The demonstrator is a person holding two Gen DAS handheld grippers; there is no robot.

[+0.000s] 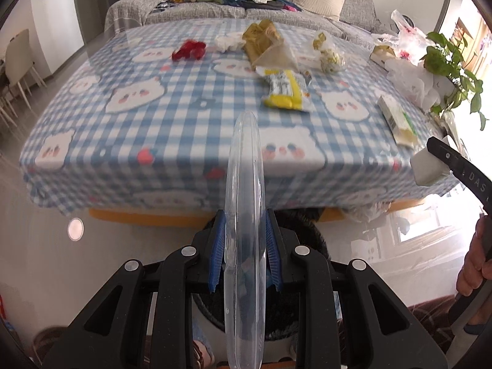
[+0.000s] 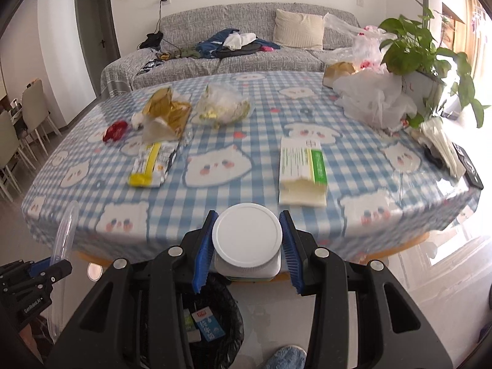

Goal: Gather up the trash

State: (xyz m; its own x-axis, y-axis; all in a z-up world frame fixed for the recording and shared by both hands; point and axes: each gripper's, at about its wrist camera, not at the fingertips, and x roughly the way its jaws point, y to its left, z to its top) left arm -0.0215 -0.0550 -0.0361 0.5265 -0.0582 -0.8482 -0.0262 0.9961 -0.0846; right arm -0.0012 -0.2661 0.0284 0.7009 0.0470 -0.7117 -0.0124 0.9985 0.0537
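My left gripper (image 1: pixel 245 258) is shut on a clear plastic lid (image 1: pixel 244 215), held edge-on in front of the table. My right gripper (image 2: pixel 247 246) is shut on a white-capped bottle (image 2: pixel 247 238), above a black-lined trash bin (image 2: pixel 215 316) that holds cartons. On the checked tablecloth (image 2: pixel 172 203) lie a yellow snack wrapper (image 2: pixel 153 164), a gold wrapper (image 2: pixel 167 112), a red wrapper (image 2: pixel 115 130), a clear bag (image 2: pixel 223 107) and a green-and-white box (image 2: pixel 303 170). The left gripper and lid also show at the right wrist view's left edge (image 2: pixel 63 240).
White plastic bags (image 2: pixel 373 101) and a potted plant (image 2: pixel 421 49) stand at the table's right. A black remote (image 2: pixel 469 166) lies near the right edge. A grey sofa (image 2: pixel 246 52) with clothes is behind. Chairs (image 2: pixel 18 135) stand at left.
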